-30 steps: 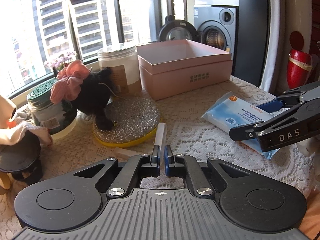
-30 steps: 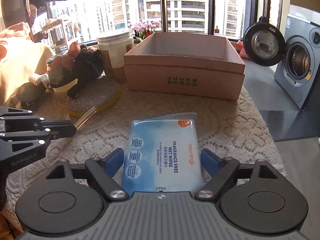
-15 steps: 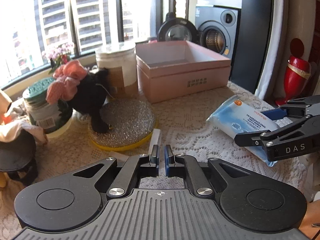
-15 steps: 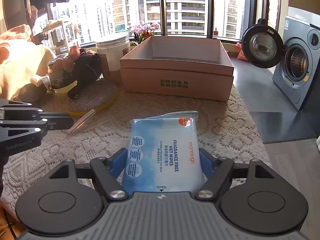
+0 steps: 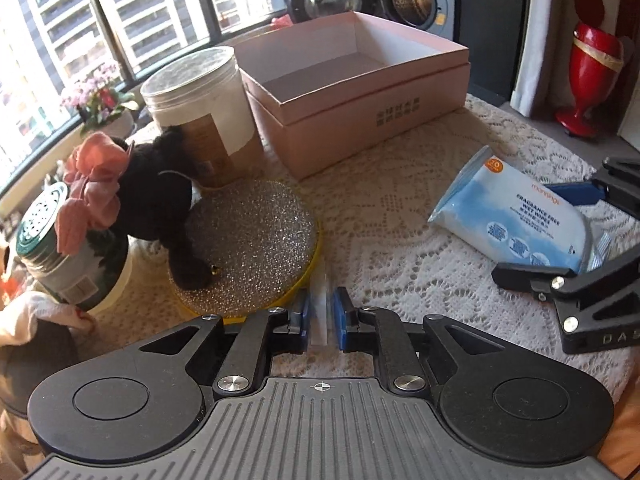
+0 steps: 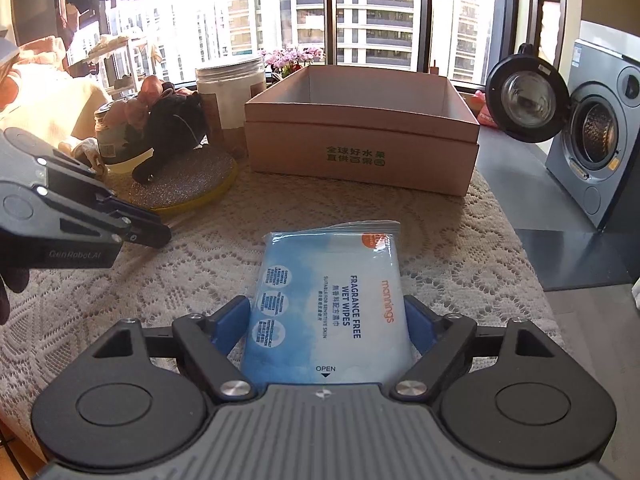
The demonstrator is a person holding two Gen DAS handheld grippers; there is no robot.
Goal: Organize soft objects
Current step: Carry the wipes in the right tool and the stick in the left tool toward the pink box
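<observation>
At lower centre of each frame, the left gripper (image 5: 320, 312) is opening around a small clear tube (image 5: 319, 322), while the right gripper (image 6: 326, 320) widens astride the wet wipes pack (image 6: 332, 300) on the lace tablecloth (image 6: 460, 240).

A lace-covered table (image 6: 460, 248) carries a pink box (image 6: 360, 152), a wipes pack (image 6: 332, 300), a glitter disc (image 5: 256, 240), a white jar (image 5: 204, 108) and a green-lidded tin (image 5: 60, 256).
</observation>
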